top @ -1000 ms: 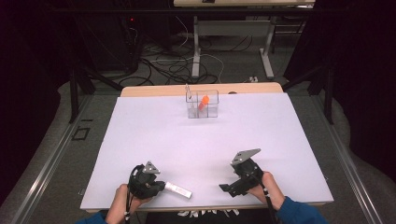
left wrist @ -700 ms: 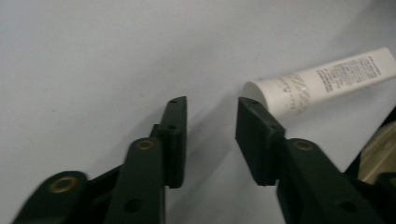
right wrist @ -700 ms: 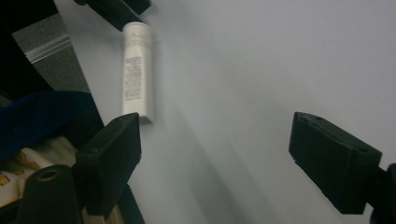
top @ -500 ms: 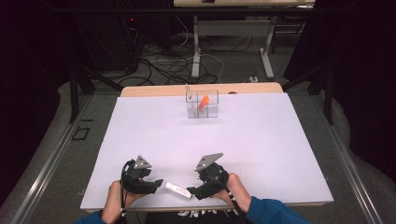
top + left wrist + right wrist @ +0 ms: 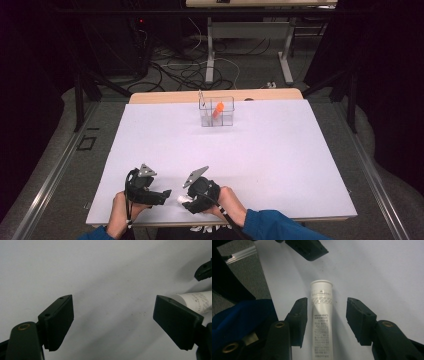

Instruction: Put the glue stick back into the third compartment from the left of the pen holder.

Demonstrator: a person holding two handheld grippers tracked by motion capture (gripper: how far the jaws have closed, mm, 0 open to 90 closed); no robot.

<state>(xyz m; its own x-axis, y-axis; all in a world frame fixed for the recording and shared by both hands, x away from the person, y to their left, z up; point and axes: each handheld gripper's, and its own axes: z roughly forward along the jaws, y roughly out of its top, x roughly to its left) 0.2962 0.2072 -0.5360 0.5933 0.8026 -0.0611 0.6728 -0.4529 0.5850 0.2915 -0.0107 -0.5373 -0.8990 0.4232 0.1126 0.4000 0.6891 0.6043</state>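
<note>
A white printed tube point(image 5: 322, 315) lies flat on the white table near its front edge point(image 5: 179, 199). My right gripper point(image 5: 327, 303) straddles the tube. Its jaws have just been closing, and a gap still shows on both sides of the tube. In the high view the right gripper point(image 5: 187, 200) points left, close to my left gripper point(image 5: 166, 194). The left gripper point(image 5: 113, 307) has just been opening. Its jaws stand wide with bare table between them, and the tube's end point(image 5: 195, 302) lies just beyond its right pad.
A clear divided holder point(image 5: 216, 114) with an orange item point(image 5: 218, 109) stands at the far middle of the white table sheet point(image 5: 280, 150). A wooden tabletop strip point(image 5: 165, 96) runs behind it. Cables and desk legs lie on the dark floor beyond.
My right gripper has travelled left along the front edge to the tube and narrowed its jaws. The left gripper has let go of the tube and opened wide.
</note>
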